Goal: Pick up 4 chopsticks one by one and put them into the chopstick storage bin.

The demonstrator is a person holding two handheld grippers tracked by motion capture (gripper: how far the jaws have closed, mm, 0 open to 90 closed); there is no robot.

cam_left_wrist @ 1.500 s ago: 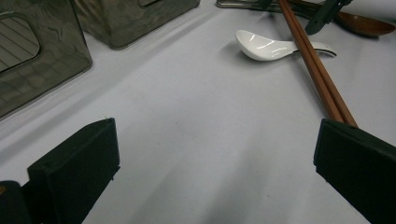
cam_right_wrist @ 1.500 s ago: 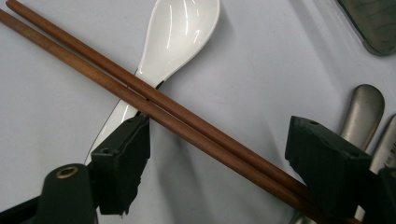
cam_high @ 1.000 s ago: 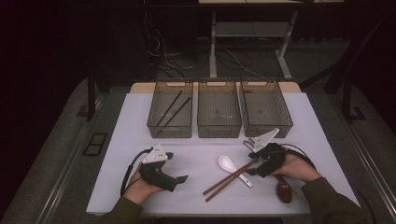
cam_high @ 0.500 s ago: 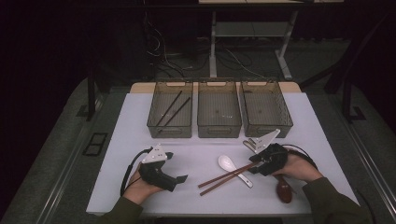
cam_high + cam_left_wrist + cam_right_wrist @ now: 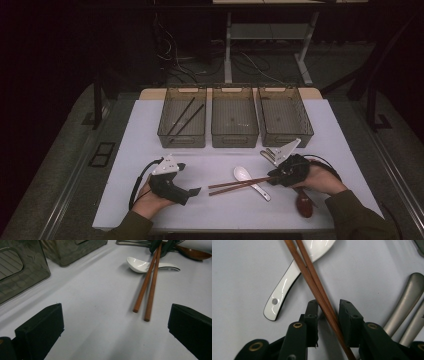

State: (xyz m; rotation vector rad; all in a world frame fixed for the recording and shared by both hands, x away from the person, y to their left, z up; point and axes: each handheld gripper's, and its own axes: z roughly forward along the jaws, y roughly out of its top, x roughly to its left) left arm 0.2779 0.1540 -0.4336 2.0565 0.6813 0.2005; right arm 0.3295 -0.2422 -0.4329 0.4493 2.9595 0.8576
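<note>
Two brown chopsticks [image 5: 237, 185] lie side by side on the white table [image 5: 150, 130], crossing the handle of a white ceramic spoon [image 5: 245, 175]. My right gripper [image 5: 274, 177] sits at their right end. In the right gripper view the chopsticks [image 5: 312, 272] run between the jaws of the right gripper [image 5: 328, 312], which have just been closing; thin gaps remain beside the sticks. The white spoon [image 5: 287, 280] lies just left of them. My left gripper [image 5: 189, 178] rests at the front left, jaws wide open [image 5: 115, 315] and empty, facing the chopsticks [image 5: 148, 287] and the spoon [image 5: 137, 263].
Three clear bins stand in a row at the back: the left bin [image 5: 182, 142] holds dark chopsticks [image 5: 182, 120], beside it a middle bin [image 5: 235, 142] and a right bin [image 5: 284, 142]. A brown wooden spoon [image 5: 304, 205] and metal cutlery handles [image 5: 404, 307] lie by the right hand.
The right gripper's jaws have narrowed around the chopsticks. The sticks have swung from a steeper slant to lie more level. Both hands stay in place.
</note>
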